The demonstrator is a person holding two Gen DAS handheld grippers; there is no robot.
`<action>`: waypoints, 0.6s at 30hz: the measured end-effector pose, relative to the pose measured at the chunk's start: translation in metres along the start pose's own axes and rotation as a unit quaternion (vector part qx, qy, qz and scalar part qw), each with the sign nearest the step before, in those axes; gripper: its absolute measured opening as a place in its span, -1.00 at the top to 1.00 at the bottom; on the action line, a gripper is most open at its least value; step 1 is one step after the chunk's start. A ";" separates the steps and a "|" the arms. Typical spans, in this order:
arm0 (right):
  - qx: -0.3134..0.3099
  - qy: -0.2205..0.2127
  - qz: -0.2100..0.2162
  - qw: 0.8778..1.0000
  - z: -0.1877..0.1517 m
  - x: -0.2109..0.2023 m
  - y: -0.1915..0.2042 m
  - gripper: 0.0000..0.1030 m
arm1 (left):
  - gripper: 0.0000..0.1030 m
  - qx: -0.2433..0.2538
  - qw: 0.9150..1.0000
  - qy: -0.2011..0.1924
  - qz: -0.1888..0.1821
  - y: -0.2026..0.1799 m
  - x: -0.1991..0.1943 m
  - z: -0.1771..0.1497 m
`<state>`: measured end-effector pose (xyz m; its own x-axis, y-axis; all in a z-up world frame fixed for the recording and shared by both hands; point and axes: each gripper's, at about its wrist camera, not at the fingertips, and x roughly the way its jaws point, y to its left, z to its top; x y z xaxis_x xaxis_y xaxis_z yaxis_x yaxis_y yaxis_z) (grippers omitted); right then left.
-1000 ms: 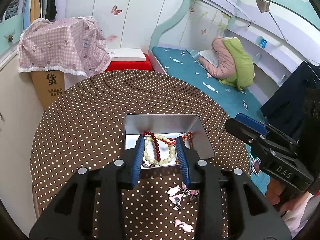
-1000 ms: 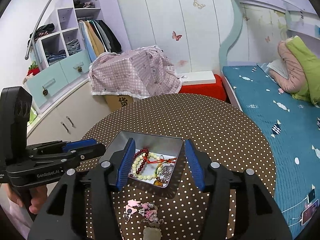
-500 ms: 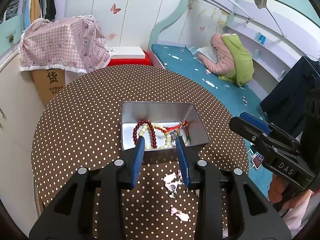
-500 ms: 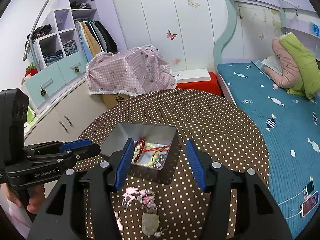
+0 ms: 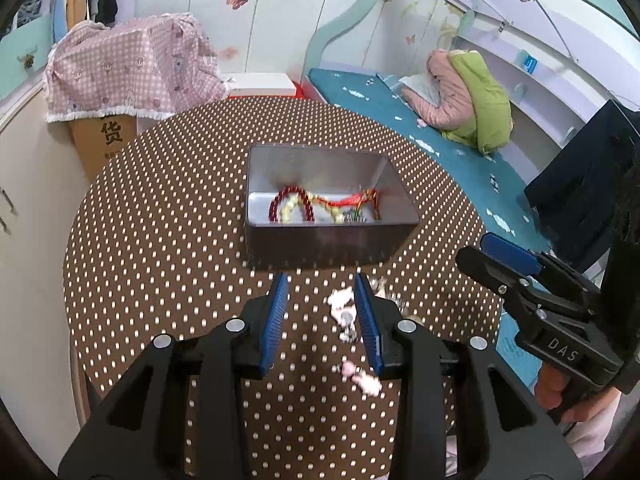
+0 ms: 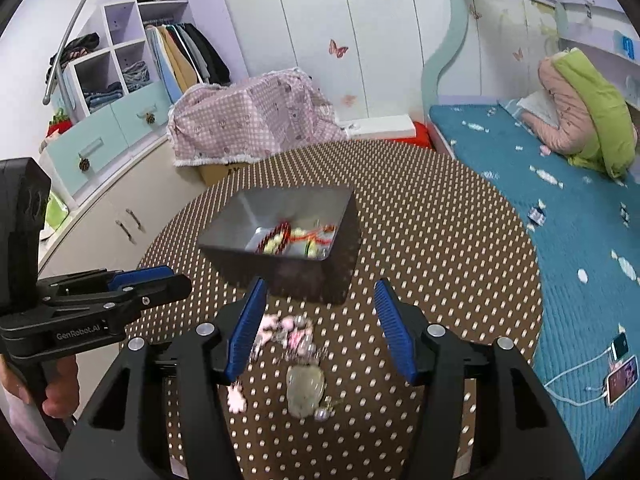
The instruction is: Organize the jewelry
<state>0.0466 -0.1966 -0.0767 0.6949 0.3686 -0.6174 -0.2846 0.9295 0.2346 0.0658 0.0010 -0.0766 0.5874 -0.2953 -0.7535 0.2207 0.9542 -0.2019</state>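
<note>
A grey metal tin (image 5: 328, 242) (image 6: 280, 270) stands mid-table on the brown dotted cloth (image 5: 160, 220), holding a red bead bracelet (image 5: 292, 200) (image 6: 276, 236) and pale beads. Loose pink charms (image 5: 340, 300) (image 6: 292, 330), a pale pendant (image 6: 304, 388) and a pink flower piece (image 6: 236, 398) lie on the cloth in front of the tin. My left gripper (image 5: 320, 280) hovers over the cloth short of the tin, its jaws opening with nothing between them. My right gripper (image 6: 320, 284) hangs open above the charm pile, holding nothing. Each gripper also shows side-on in the other's view, the left gripper (image 6: 172, 280) and the right gripper (image 5: 468, 254).
Behind the table a cardboard box under a pink checked cloth (image 5: 128, 68) stands by pale cabinets (image 6: 132, 216). A bed with a teal sheet (image 6: 560, 208) runs along the right, with a charging phone (image 6: 622, 380) on it. A hand (image 6: 52, 384) grips the left tool's handle.
Both grippers have drawn back from over the tin and sunk toward the cloth. The tin now lies ahead of the fingertips, and the loose charms sit between and below them.
</note>
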 end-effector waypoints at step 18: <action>-0.047 0.090 -0.009 0.995 -0.051 0.035 0.025 0.34 | 0.25 -0.016 0.999 0.046 0.010 0.008 0.007 -0.040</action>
<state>0.0302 -0.1607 -0.1304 0.5738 0.3357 -0.7470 -0.3398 0.9275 0.1557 0.0404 0.0081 -0.1079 0.5167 -0.2721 -0.8118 0.1839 0.9613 -0.2052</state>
